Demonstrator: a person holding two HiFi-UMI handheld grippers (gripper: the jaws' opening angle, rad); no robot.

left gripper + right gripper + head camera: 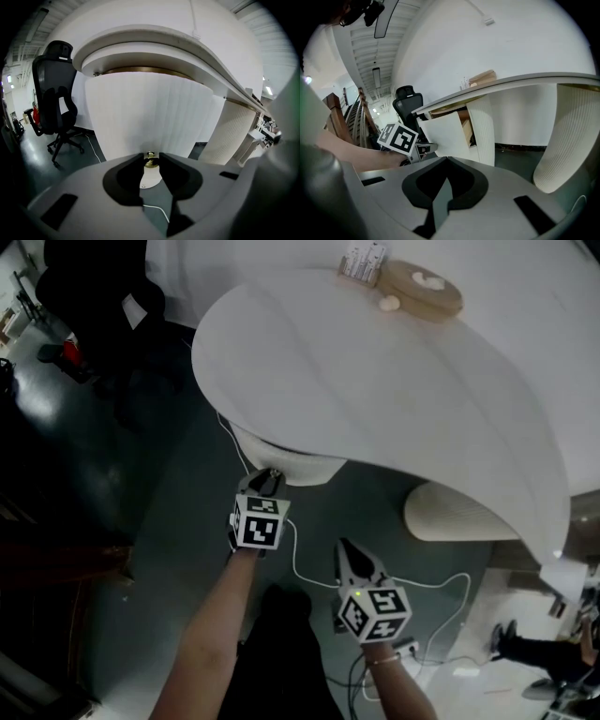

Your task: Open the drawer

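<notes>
Left gripper view: left claw pinches the brass knob of the drawer.
The drawer sits pulled part-way out under the white desk, straight ahead of the jaws. Right claw hangs closed, empty, behind and right; a white cable trails below, an office chair off left.

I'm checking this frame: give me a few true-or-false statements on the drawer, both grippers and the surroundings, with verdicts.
1. The left gripper has its jaws closed on the drawer's brass knob. True.
2. The drawer is fully shut. False: the right gripper view shows it pulled partly out, with its wooden side exposed.
3. The right gripper grips a cable. False: its jaws are together and empty, off the desk.
4. A black office chair stands on the floor nearby. True.
</notes>
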